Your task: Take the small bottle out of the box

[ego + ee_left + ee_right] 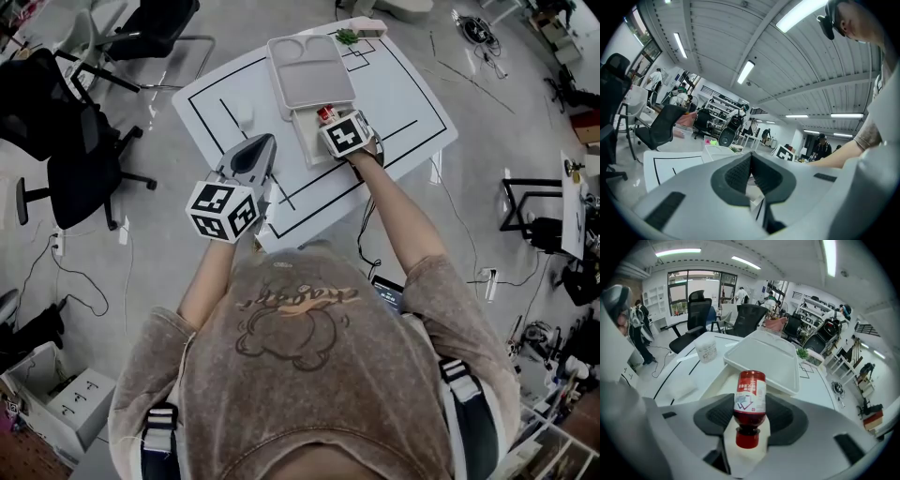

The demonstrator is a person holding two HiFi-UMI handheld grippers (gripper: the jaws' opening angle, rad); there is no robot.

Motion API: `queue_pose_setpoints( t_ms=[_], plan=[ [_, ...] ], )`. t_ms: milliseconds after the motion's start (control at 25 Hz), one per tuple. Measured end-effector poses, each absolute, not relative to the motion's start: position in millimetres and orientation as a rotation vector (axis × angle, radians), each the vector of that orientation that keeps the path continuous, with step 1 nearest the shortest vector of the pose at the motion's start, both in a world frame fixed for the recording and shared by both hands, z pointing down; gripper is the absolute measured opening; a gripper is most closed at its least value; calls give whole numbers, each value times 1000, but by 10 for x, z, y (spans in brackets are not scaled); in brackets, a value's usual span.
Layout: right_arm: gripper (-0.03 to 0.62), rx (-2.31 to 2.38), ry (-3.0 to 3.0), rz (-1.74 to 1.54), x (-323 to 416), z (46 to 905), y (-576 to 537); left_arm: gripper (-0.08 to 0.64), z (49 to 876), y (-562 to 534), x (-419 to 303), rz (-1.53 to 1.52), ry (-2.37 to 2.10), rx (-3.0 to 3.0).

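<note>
**ITEM RECORD: small bottle, pinched in right gripper over open box**

1. small bottle (750, 397), qty 1. Red body, white label, red cap. Pos.: btwn the fingers (717, 414) of the right gripper (750, 411), pads pressing on both sides at label height. Cap end faces the gripper body, base points away. In head view only a red bit shows at the marker cube's far-left corner, over the box's lower half. Contact w/ box floor: can't tell.

2. box (307, 142), qty 1. White, shallow, open. Lid (309, 70) swung back on the far side, inner face up, w/ moulded recesses.

3. right gripper, see item 1. Held at the end of the outstretched right arm. Marker cube hides its fingers in head view.

4. left gripper (268, 142), fingers (738, 173) pressed together, nothing btwn. Pos.: left of the box in head view, over the surface's near part, not touching the box.

5. surface (412, 103), white top w/ black line markings. Carries box and items 6–7.

6. white cup (246, 114), small, left of the lid, apart from it.

7. green sprig (347, 37), at the far edge, just beyond the lid.

8. office chairs (84, 141), black, on the floor at left.
</note>
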State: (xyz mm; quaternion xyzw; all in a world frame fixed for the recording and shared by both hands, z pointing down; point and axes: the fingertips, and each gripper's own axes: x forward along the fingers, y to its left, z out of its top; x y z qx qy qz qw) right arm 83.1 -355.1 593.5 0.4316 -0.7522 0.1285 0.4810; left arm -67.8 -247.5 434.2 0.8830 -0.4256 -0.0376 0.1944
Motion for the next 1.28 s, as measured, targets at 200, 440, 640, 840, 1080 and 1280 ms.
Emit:
queue_pose_setpoints(
  t_ms=[200, 440, 640, 840, 1080, 1280],
  plan=[
    [213, 1075, -1957, 187, 761, 5555, -3497, 8, 4321, -2451, -643, -94, -1185, 2487],
    [213, 1176, -2109, 76, 766, 4979, -3360, 8, 4318, -2403, -592, -79, -1171, 2495],
    [213, 1282, -2227, 58, 886, 4525, -3158, 8, 4310, -2343, -544, -74, -1151, 2502],
    [213, 1402, -2329, 89, 1108, 4247, -2924, 8, 4301, -2320, -477, -63, -1125, 2519],
    [214, 1506, -2389, 123, 1424, 4064, -2589, 8, 4293, -2303, -403, -45, -1095, 2540],
    [215, 1611, -2435, 159, 1685, 3962, -2375, 8, 4293, -2269, -296, -43, -1057, 2551]
  ],
)
